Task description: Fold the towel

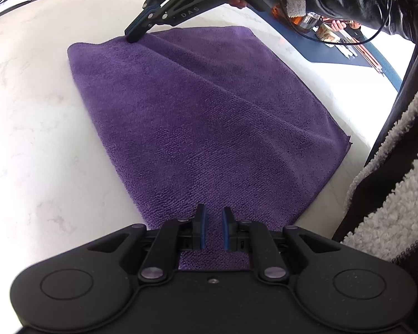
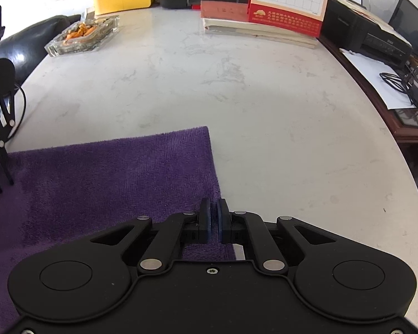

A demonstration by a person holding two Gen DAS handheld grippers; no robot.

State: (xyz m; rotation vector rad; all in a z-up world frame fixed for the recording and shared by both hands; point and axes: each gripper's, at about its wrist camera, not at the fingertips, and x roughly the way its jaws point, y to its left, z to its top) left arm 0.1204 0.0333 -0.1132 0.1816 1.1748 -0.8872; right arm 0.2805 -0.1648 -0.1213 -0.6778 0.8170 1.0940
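Towel [image 1: 197, 117], purple, lies spread on the white table [image 1: 28, 139]. At the towel's near edge the left gripper [image 1: 214, 211] is almost closed with cloth between its pads, apparently pinching it. At the towel's far corner the right gripper [image 1: 131, 38] is clamped on the hem. Either shallow pinch may slip when lifted, and then the fold would come out skewed.
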